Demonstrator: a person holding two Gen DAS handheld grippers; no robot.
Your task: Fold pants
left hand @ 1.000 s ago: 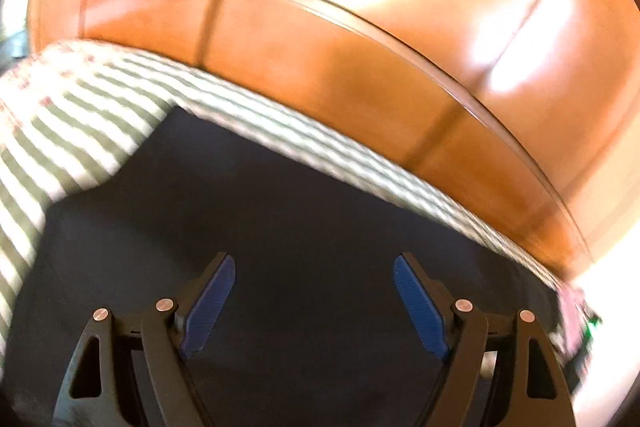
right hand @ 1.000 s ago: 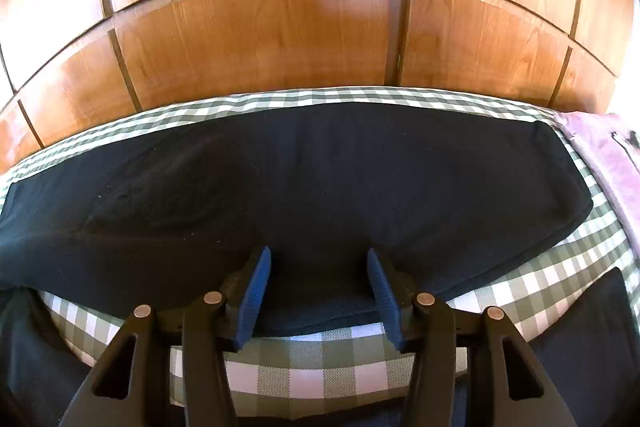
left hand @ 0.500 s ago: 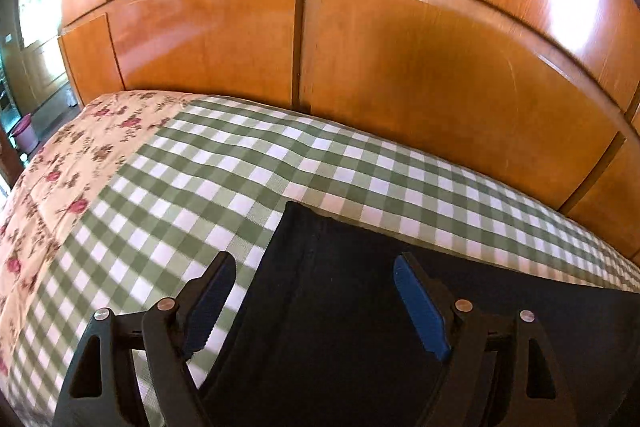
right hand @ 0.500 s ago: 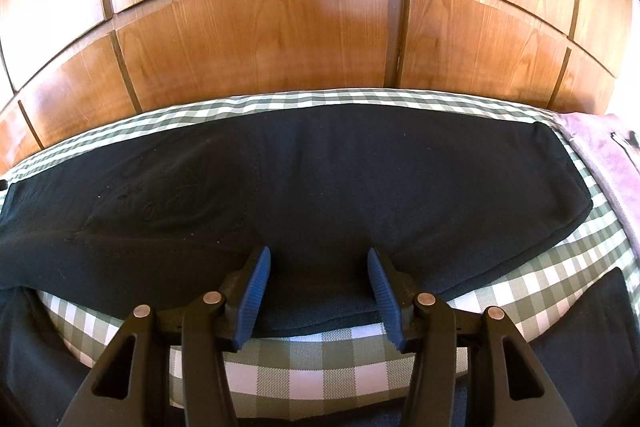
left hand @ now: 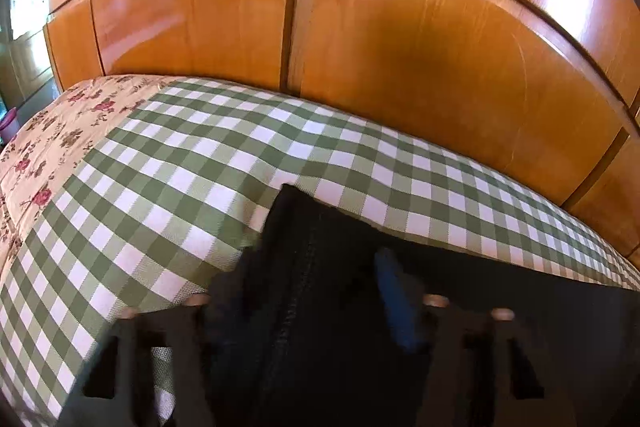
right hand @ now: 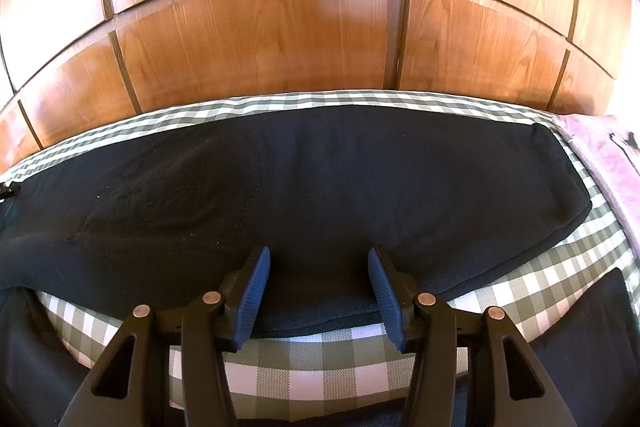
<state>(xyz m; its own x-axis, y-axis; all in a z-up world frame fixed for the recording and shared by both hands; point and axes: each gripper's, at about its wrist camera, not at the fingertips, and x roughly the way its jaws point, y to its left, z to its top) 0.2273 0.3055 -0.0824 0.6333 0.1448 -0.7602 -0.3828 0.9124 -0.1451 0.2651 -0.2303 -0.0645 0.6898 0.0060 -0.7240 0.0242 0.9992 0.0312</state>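
Black pants (right hand: 320, 179) lie flat and lengthwise across a green-and-white checked bedspread (right hand: 320, 367). My right gripper (right hand: 319, 283) rests at their near edge, jaws open, with the cloth lying flat between the blue pads (right hand: 256, 287). In the left wrist view one narrow end of the pants (left hand: 304, 227) points away from me. My left gripper (left hand: 316, 295) is over that end, blurred, its jaws closing with the seamed black cloth between them. I cannot see the pads pressing on it.
Glossy wooden panels (left hand: 400, 47) rise right behind the bed. A floral cover (left hand: 44, 155) lies left of the checked bedspread (left hand: 180, 187). A pink garment (right hand: 604, 155) sits at the right edge and more dark cloth (right hand: 588, 339) at the lower right.
My left gripper swept left along the pants, from over the dark cloth to their end, and its jaws have narrowed around it. The right gripper has stayed still.
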